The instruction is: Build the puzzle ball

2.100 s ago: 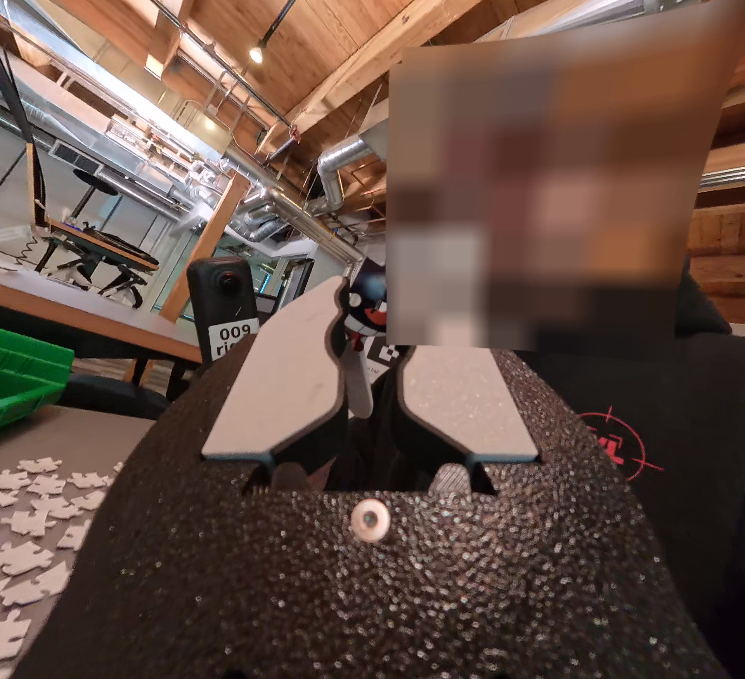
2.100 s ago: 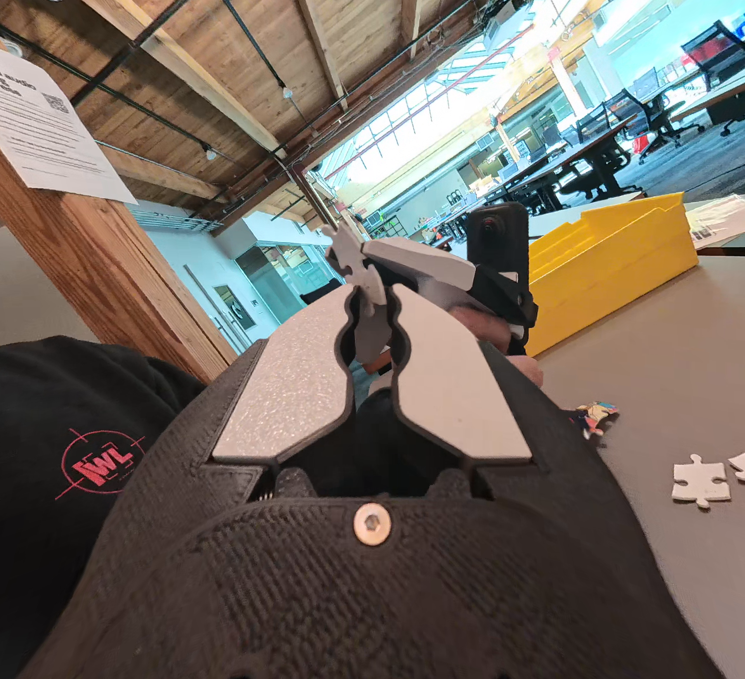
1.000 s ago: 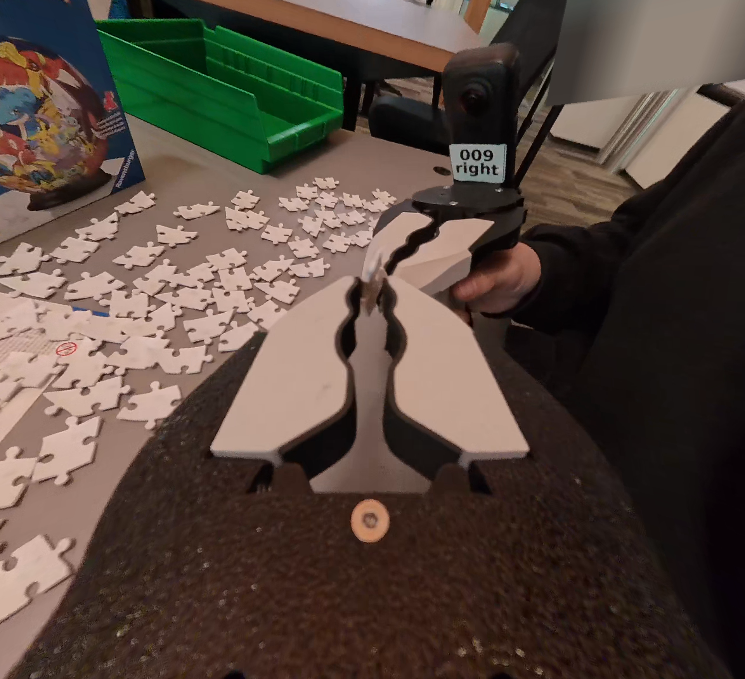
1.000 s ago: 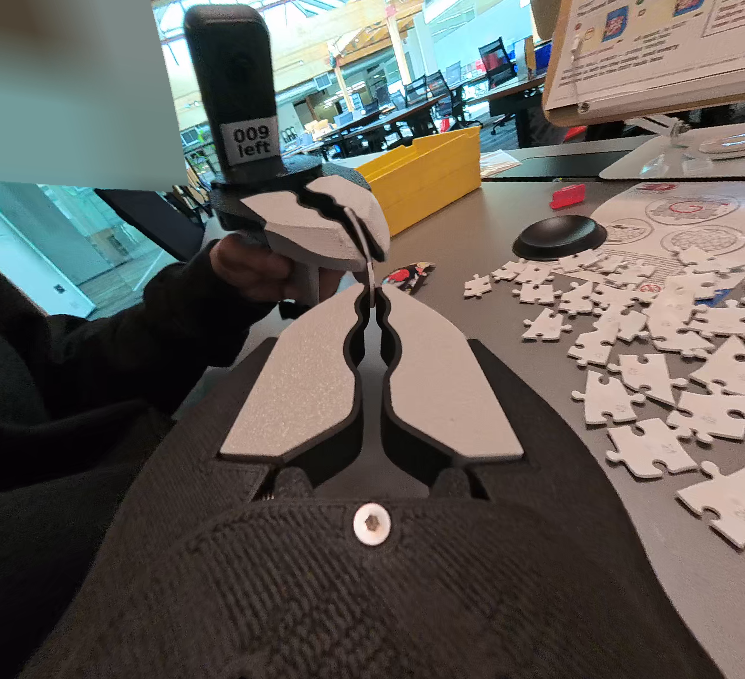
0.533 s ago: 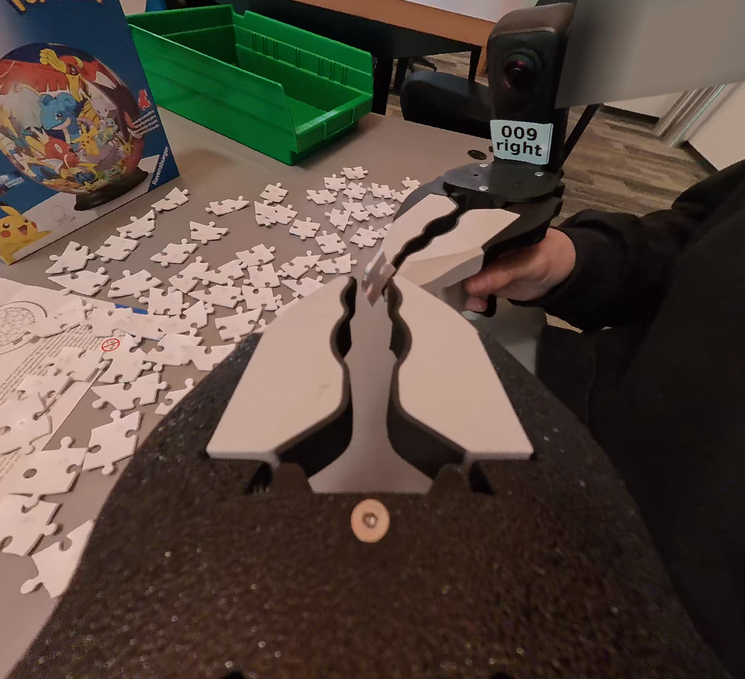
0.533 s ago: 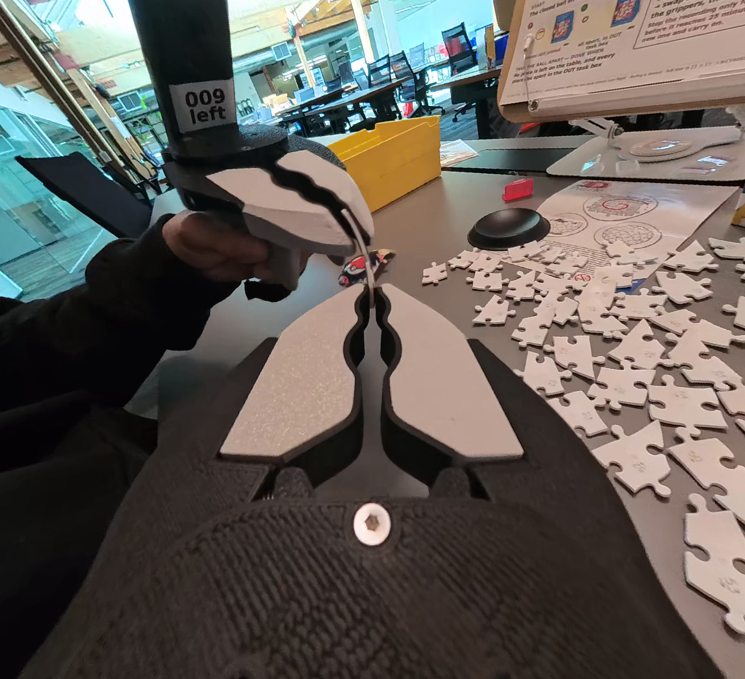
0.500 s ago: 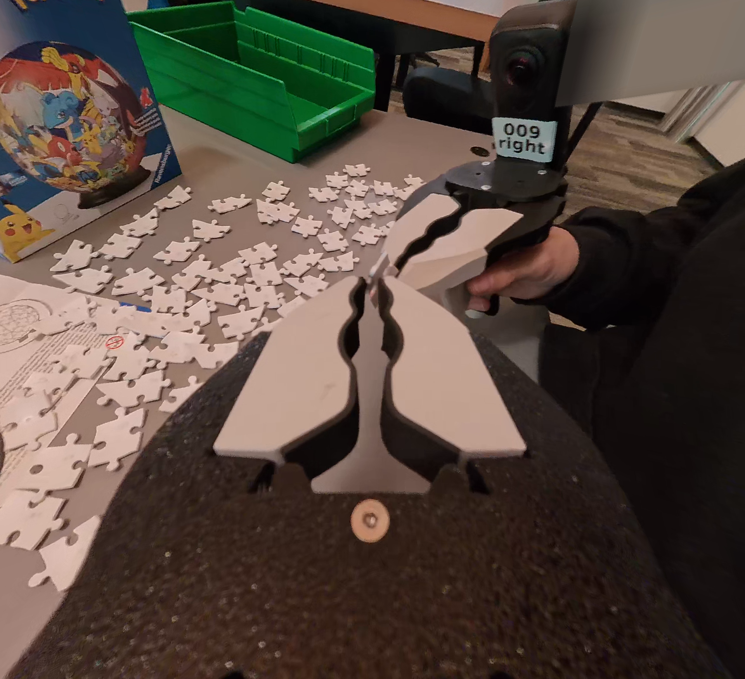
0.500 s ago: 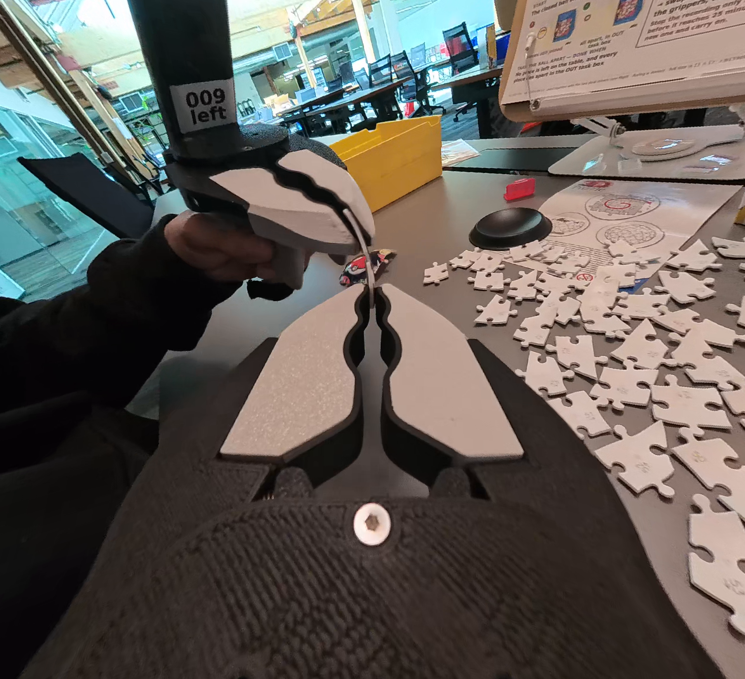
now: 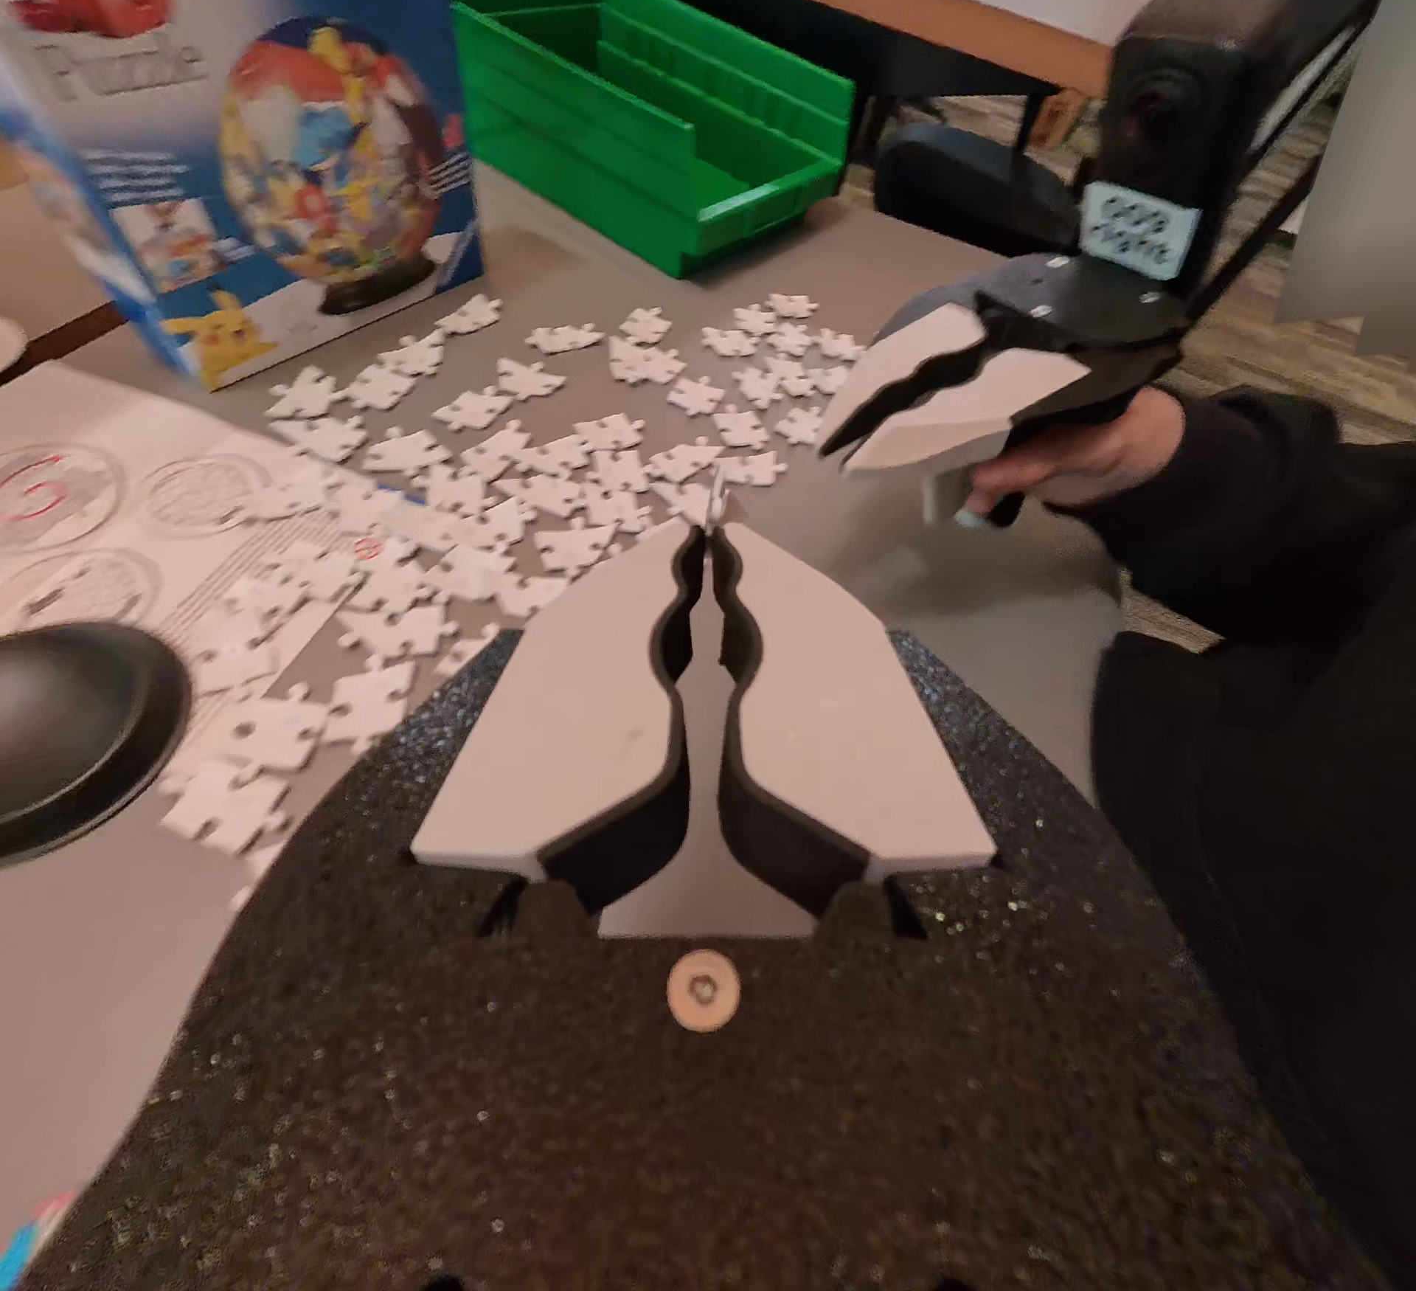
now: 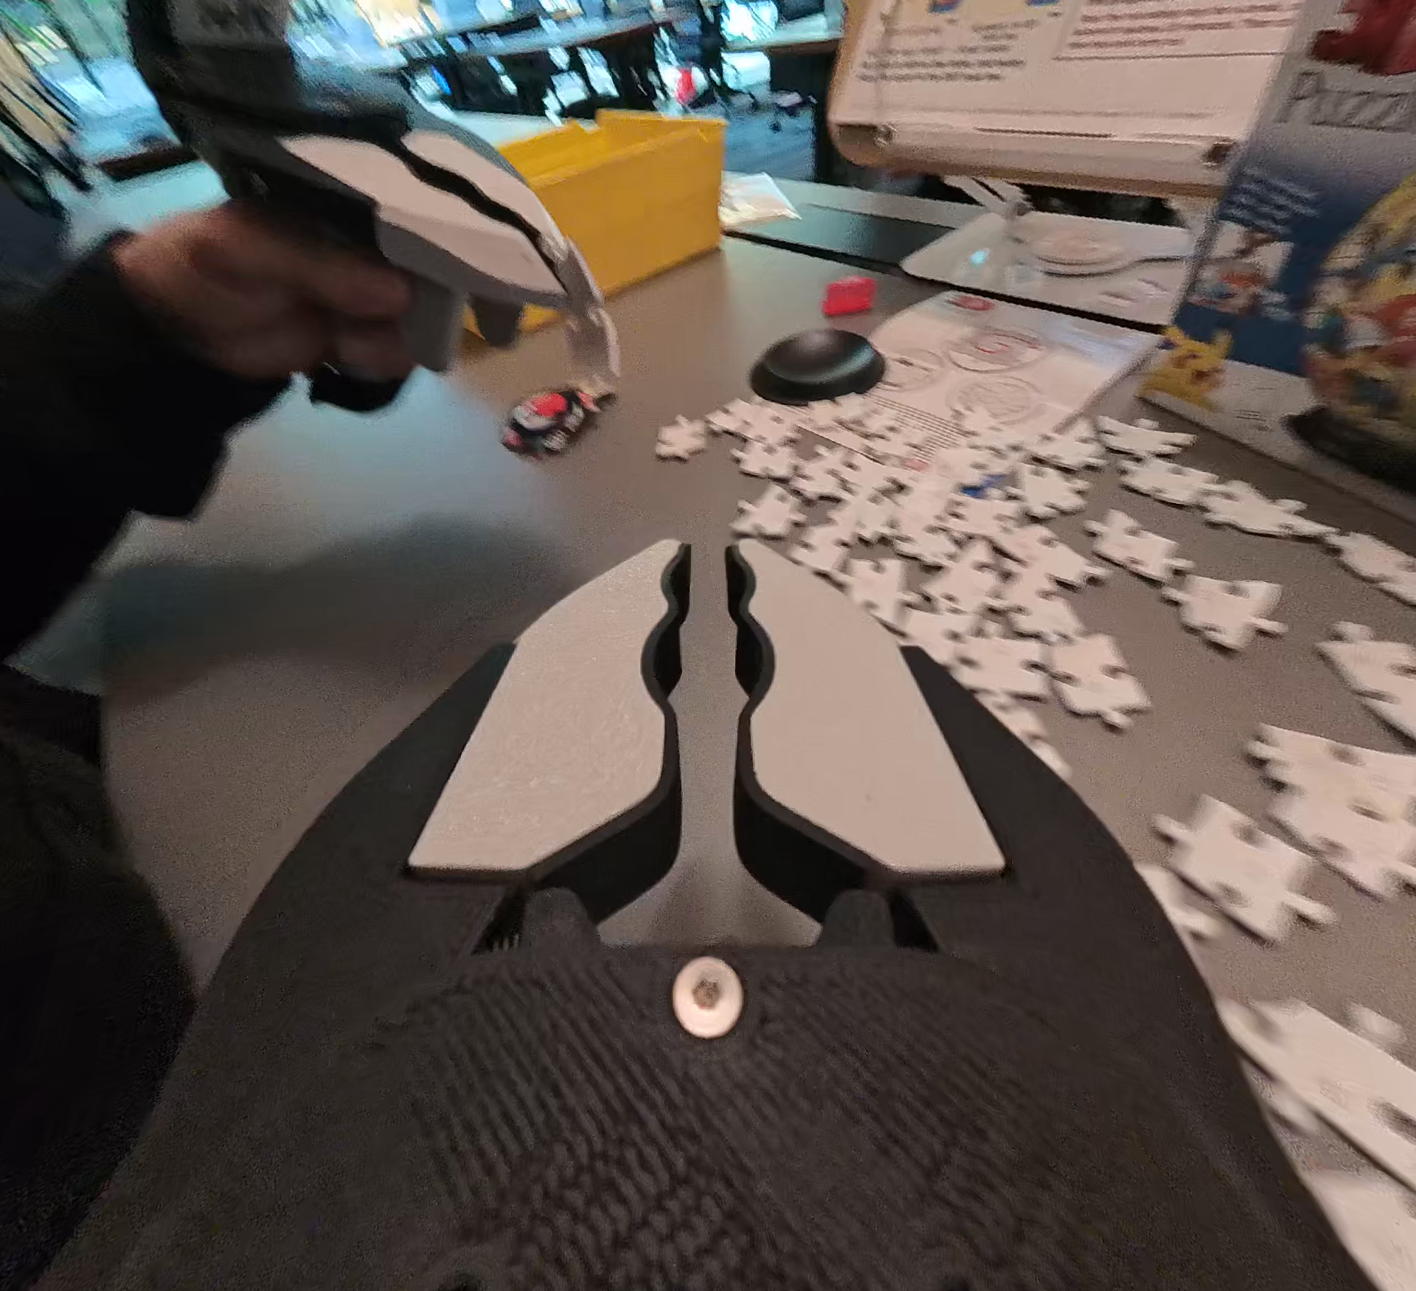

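Note:
My left gripper [image 9: 709, 537] is shut on a thin white puzzle piece [image 9: 716, 499] that stands edge-on at its tips. The right wrist view shows it at upper left [image 10: 571, 285] with the curved piece [image 10: 598, 327] hanging from the tips, above the table. My right gripper [image 10: 709, 553] is slightly open and empty. The left wrist view shows it [image 9: 835, 449] off to the right, apart from the piece. Many loose white pieces [image 9: 536, 457] lie face down on the grey table [image 10: 383, 503]. A small coloured joined cluster [image 10: 552, 415] lies on the table below the left gripper.
A black round stand [image 10: 816, 365] sits on the printed instruction sheet [image 9: 92, 488]. The puzzle box [image 9: 253, 127] stands behind the pieces, a green bin [image 9: 651, 127] beside it. A yellow bin [image 10: 628, 196], a small red object [image 10: 849, 296] and a propped sign board [image 10: 1073, 12] stand at the back.
Both grippers met tip to tip on the piece. The right gripper has opened and drawn away to the right. The left gripper keeps the piece and has swung towards the pieces.

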Available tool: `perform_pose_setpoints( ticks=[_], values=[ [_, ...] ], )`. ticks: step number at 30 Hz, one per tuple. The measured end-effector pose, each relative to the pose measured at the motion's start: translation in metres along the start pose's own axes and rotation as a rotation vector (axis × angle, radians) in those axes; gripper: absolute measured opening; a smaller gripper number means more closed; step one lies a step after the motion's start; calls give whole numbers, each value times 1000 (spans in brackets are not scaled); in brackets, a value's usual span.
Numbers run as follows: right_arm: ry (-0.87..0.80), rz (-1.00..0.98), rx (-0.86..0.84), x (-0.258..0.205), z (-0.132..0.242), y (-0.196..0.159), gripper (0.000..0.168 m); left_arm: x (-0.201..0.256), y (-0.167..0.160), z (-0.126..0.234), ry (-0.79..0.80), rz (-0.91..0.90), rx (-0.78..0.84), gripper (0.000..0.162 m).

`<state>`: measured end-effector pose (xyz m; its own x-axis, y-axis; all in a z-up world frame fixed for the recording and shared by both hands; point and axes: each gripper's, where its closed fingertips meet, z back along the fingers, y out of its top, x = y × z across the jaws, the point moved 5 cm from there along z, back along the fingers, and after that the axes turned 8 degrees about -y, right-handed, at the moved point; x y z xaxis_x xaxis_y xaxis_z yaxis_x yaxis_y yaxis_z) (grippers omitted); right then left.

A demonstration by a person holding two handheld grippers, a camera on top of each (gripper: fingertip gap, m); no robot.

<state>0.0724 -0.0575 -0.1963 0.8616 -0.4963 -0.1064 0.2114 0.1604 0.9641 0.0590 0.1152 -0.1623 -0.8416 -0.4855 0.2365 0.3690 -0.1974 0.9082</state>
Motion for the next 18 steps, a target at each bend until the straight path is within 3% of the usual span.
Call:
perform_pose_setpoints(
  ticks=[1, 4, 7, 11, 18],
  values=[
    [-48, 46, -34, 13, 6, -2, 9, -6, -1, 5, 23, 9, -12, 1],
    [-237, 115, -86, 56, 29, -3, 9, -22, 0, 11, 50, 45, -29, 1],
    [-307, 51, -43, 82, 47, 5, 9, -31, 5, -2, 6, 75, -57, 1],
    [-324, 11, -13, 92, 56, 7, 8, -41, 9, -47, -82, 88, -189, 1],
    [-325, 123, -139, 92, 52, -9, 8, -58, -5, -132, -217, 171, -466, 1]
  ],
)
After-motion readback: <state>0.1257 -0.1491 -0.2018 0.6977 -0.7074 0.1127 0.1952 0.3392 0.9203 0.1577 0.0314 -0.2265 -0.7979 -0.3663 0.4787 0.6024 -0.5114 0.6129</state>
